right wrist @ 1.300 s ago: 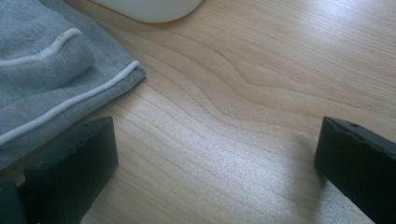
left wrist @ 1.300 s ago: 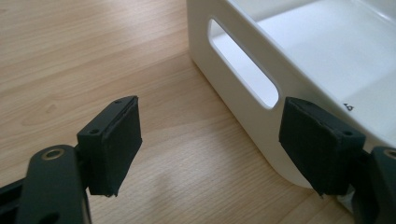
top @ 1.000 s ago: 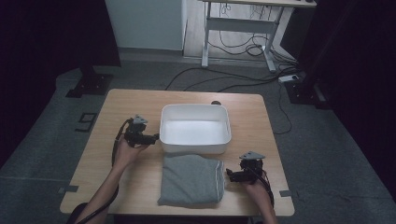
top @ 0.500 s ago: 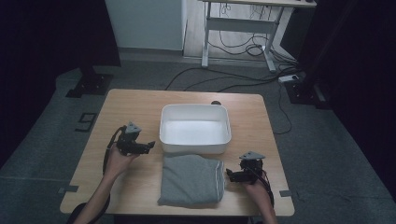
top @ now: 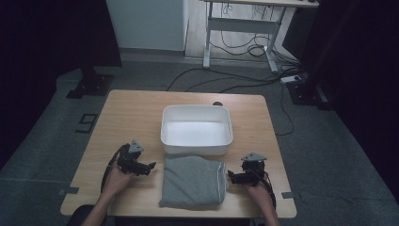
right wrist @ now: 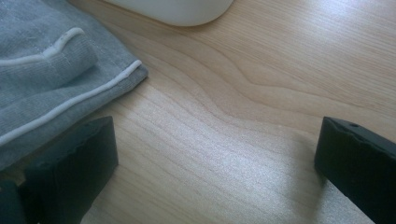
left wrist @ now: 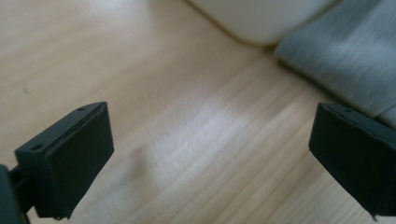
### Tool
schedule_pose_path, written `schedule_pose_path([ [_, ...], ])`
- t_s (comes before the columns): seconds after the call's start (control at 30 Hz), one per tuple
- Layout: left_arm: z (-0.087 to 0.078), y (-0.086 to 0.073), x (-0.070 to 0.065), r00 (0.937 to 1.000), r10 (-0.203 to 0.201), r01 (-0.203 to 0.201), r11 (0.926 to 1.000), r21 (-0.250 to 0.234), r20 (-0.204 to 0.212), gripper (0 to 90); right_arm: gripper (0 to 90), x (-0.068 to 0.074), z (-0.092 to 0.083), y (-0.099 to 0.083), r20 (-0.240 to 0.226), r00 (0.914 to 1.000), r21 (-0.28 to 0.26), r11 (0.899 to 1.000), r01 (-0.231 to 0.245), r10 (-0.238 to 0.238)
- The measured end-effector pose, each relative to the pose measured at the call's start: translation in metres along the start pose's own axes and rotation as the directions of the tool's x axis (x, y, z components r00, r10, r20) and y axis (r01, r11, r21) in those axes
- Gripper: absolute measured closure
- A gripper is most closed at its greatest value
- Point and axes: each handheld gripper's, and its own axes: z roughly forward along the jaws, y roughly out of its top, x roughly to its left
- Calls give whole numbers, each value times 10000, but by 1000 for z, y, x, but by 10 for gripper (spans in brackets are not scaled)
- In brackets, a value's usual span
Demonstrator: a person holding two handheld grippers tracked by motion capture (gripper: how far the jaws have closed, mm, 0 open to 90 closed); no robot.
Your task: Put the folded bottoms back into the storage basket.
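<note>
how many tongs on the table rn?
2. Left tongs sit left of the folded grey cloth; right tongs sit at its right edge. Both open, holding nothing.

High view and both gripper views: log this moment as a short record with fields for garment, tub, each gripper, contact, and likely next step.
garment: folded grey garment with white piping, flat on the wooden table, at the near edge
tub: white tub, empty, just behind the garment
left gripper: left gripper beside the garment's left edge, jaws wide open after just opening, nothing between them
right gripper: right gripper at the garment's right edge, jaws open, bare wood between them
contact: neither gripper grips the cloth
likely next step: probably both close on the garment's side edges
</note>
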Motion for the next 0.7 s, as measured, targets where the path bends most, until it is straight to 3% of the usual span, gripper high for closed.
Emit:
schedule_pose_path([
  [0.17, 7, -3, -2, 9997, 177, -173, 9996, 220, -173, 0, 0, 0, 0, 0, -2, 10000, 0, 10000, 0, 0],
  [0.33, 9, -7, 3, 9993, -223, 221, 9997, 90, 303, 0, 0, 0, 0, 0, -2, 10000, -1, 10000, 0, 0],
  [0.7, 8, -8, 6, 9991, -259, 255, 9996, 120, 343, 0, 0, 0, 0, 0, -5, 10000, -12, 10000, -6, 6],
])
